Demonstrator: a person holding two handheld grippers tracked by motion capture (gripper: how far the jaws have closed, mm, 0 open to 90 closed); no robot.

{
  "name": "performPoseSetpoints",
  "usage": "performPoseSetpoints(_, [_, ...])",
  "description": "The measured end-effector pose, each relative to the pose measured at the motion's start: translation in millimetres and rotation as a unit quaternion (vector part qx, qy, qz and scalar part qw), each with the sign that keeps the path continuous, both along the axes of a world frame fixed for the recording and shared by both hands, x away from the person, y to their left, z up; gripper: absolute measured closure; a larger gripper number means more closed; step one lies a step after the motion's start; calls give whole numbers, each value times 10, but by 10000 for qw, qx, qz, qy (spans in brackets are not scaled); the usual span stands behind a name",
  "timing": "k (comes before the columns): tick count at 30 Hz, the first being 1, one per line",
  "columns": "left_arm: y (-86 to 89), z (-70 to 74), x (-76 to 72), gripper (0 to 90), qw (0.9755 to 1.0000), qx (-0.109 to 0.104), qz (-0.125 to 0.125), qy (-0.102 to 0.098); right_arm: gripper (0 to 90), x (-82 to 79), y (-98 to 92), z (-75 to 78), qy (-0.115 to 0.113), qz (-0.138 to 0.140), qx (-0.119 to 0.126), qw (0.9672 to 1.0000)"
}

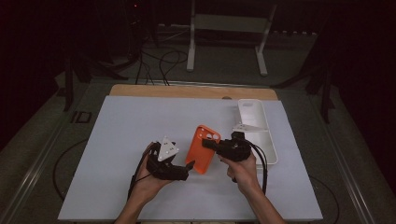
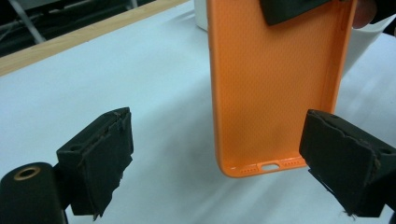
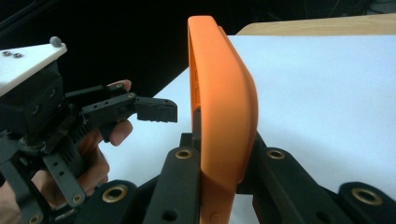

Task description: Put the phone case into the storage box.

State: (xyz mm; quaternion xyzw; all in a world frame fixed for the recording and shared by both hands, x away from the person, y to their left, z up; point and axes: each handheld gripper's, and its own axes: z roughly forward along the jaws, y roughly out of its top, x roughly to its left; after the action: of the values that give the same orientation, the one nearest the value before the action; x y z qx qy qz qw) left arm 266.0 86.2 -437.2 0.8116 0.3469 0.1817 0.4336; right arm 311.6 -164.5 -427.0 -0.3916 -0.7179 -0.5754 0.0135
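An orange phone case (image 1: 201, 148) is held above the white mat, and my right gripper (image 1: 211, 144) is shut on its side wall near the camera cut-out end. In the right gripper view the case (image 3: 224, 116) stands edge-on between my two jaws (image 3: 224, 175). My left gripper (image 1: 187, 170) is open just left of the case's lower end. In the left gripper view the case's hollow inside (image 2: 271, 84) faces me. Its port end hangs between my spread fingers (image 2: 100, 154) without touching them.
A white oblong tray (image 1: 270, 142) lies right of the right hand on the white mat (image 1: 130, 126). The wooden table edge (image 1: 187, 91) runs along the far side. Stand legs and cables are on the floor beyond.
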Motion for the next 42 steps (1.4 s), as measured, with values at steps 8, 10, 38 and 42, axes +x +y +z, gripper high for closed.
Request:
performPoseSetpoints(8, [26,-36,11,112,9995,-126,-259,115,836,-37,-27,17,-135,92,17,9999])
performPoseSetpoints(10, [25,-49,15,117,9994,-134,-290,142,836,-44,-30,19,-154,119,52,9998])
performPoseSetpoints(38, [24,-117,61,247,9949,-509,-751,448,836,-98,-16,43,-372,500,192,9979])
performPoseSetpoints(42, [18,-120,54,329,9937,-536,-870,454,835,-99,-9,44,-438,540,182,9974])
